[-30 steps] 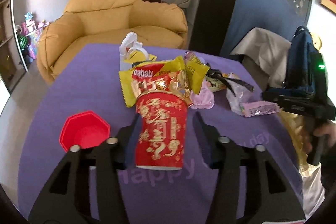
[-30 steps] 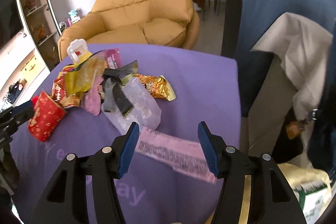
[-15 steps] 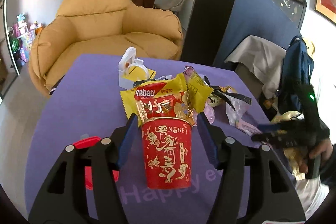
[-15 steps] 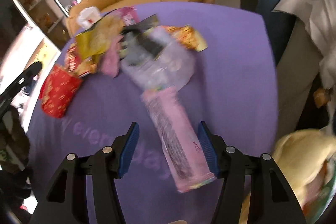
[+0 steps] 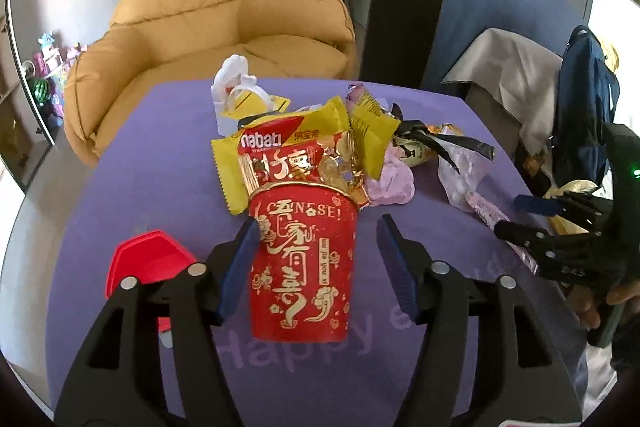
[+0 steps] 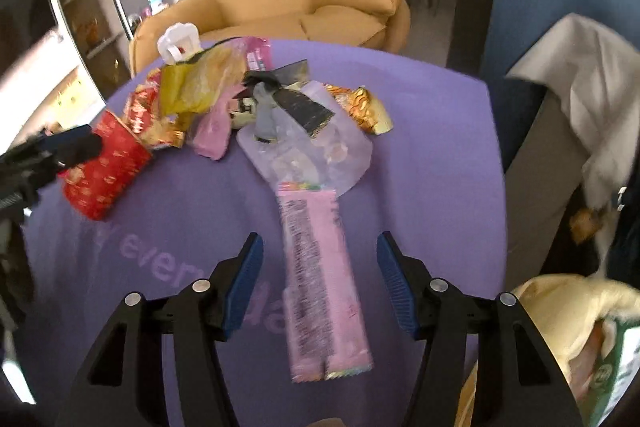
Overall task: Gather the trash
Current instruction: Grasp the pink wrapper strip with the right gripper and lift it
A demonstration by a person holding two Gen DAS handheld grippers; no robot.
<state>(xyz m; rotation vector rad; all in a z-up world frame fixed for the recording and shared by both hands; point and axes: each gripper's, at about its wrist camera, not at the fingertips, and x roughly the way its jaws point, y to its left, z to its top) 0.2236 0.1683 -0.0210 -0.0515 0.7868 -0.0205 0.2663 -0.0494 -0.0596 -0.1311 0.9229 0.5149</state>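
Note:
A red paper cup (image 5: 304, 267) with gold lettering stands upright on the purple tablecloth (image 5: 120, 167), between the fingers of my left gripper (image 5: 317, 223). The left pad is at the cup's side and the right pad stands clear of it, so the jaws are open. Behind the cup lies a heap of wrappers (image 5: 280, 143). A long pink wrapper (image 6: 320, 275) lies flat, lengthwise between the open fingers of my right gripper (image 6: 318, 239), which do not touch it. The cup (image 6: 104, 167) and left gripper (image 6: 76, 143) also show at the left of the right wrist view.
A red octagonal lid (image 5: 148, 259) lies left of the cup. A clear plastic bag (image 6: 320, 151) and a gold wrapper (image 6: 364, 107) lie beyond the pink wrapper. A cream bag (image 6: 560, 315) hangs past the table's right edge. A yellow armchair (image 5: 220, 19) stands behind the table.
The left jaws have widened around the cup, which now stands free and upright. The pink wrapper, earlier lying across the right gripper's front, now lies lengthwise between its fingers.

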